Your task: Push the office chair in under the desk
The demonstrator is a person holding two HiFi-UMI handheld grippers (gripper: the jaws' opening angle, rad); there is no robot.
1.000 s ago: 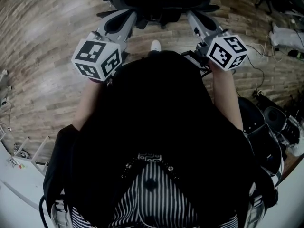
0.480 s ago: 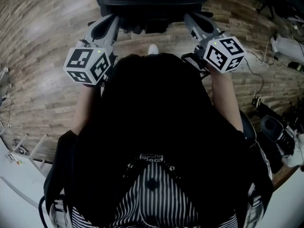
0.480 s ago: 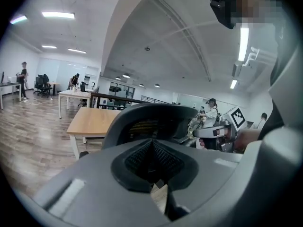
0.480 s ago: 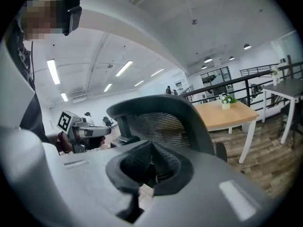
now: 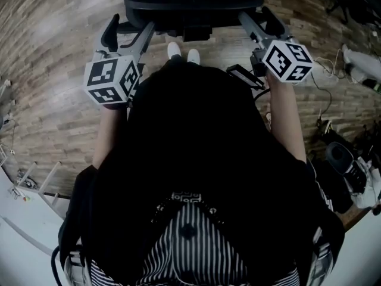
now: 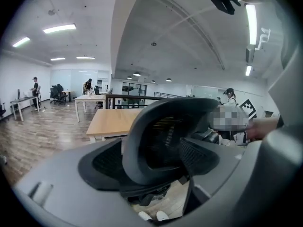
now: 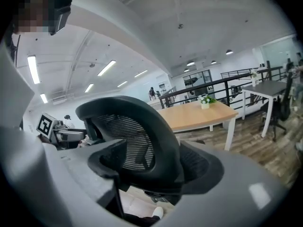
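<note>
Where the plank floor (image 5: 47,70) is shown in the head view, loose cables (image 5: 324,88) and dark gear (image 5: 342,159) are seen at the right edge, well apart from the office chair (image 5: 190,5). White shoes (image 5: 183,52) are placed on the floor just behind the chair. Beyond the chair a wooden-topped counter (image 7: 199,115) on white legs is seen, with a small flower pot (image 7: 205,100) set on it. A white table (image 7: 265,89) and distant people (image 6: 35,86) are found farther off.

The chair is black, with a curved mesh headrest (image 6: 161,141) in a smooth plastic frame above a broader mesh back. It is stood upright on the floor, between the person and the counter.

The left tool (image 5: 127,31) is held at the left edge of the chair back and the right tool (image 5: 261,21) at its right edge. The jaws of both are opening and are spread wide. In each gripper view the headrest is framed between the jaws, but no pad is seen pressed on it.
</note>
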